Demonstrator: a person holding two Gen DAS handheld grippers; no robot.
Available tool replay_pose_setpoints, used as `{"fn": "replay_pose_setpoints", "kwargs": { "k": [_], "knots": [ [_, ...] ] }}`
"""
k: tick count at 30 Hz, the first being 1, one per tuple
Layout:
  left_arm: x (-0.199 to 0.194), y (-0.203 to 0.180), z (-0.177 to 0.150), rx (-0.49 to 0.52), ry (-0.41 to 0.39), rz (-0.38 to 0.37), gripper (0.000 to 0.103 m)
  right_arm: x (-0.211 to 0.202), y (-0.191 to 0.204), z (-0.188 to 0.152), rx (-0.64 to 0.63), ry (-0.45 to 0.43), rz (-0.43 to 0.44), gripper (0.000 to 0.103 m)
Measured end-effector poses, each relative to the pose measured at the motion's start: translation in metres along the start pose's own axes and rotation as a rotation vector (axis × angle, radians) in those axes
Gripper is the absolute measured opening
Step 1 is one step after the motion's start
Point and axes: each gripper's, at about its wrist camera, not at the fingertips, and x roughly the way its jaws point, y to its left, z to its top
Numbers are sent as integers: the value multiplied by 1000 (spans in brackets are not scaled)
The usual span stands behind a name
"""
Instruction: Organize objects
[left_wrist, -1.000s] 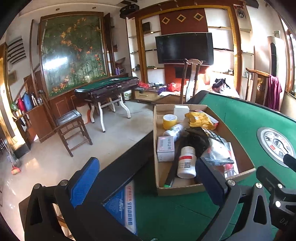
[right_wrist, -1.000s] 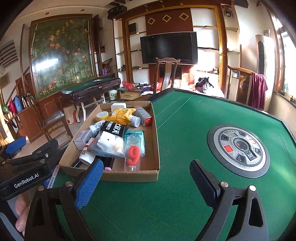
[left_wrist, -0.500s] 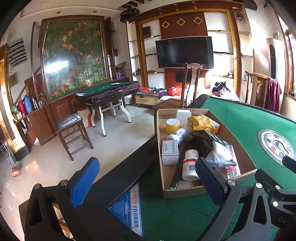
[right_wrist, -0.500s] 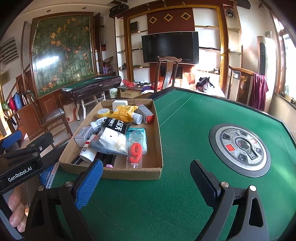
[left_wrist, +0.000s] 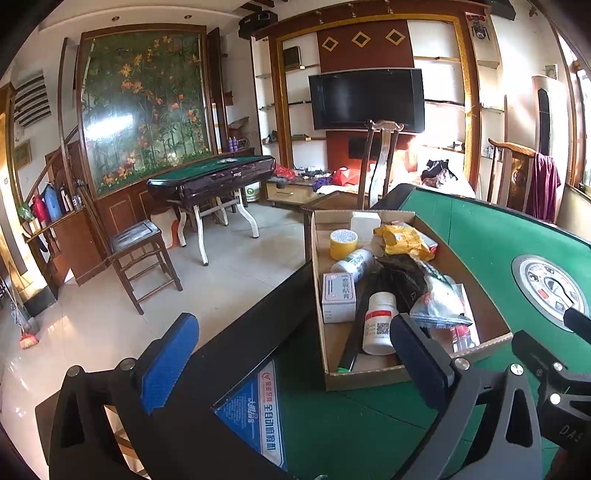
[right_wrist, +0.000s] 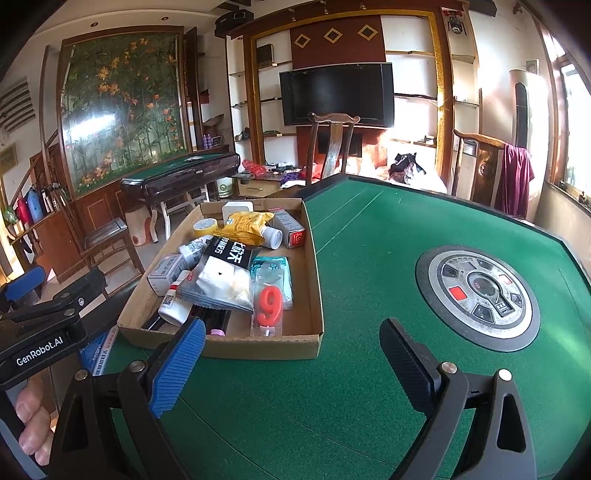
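On the green felt counter (right_wrist: 388, 236), near its corner, sits a shallow cardboard tray (right_wrist: 314, 295) heaped with small goods: a white pill bottle (left_wrist: 378, 323), a white medicine box (left_wrist: 339, 297), a roll of yellow tape (left_wrist: 343, 243), a yellow snack pouch (right_wrist: 243, 227), a black-and-white packet (right_wrist: 225, 273) and a red "9" candle in its sleeve (right_wrist: 269, 302).

In the left wrist view the left hand-held gripper (left_wrist: 291, 369) is spread wide and carries nothing; the tray lies at about one o'clock from it, and the pill bottle lies just beyond the right-hand pad. The bottle is on its side, its long axis running roughly twelve to six, cap toward the far end.

In the right wrist view the right hand-held gripper (right_wrist: 291, 363) is also wide and empty, over bare felt, with the tray at about eleven o'clock and the candle nearest its blue pad.

My judgement: no item has been lifted yet. The left gripper looks closer to the bottle and box; the right is better placed for the candle and has open felt beside it for setting things down.
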Motion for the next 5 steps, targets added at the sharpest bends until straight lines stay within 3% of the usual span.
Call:
{"fn": "replay_pose_setpoints", "kwargs": {
  "k": [5],
  "knots": [
    [-2, -2, -1, 13, -10, -1, 103, 0, -1, 0, 2, 0, 0, 98]
  ]
}}
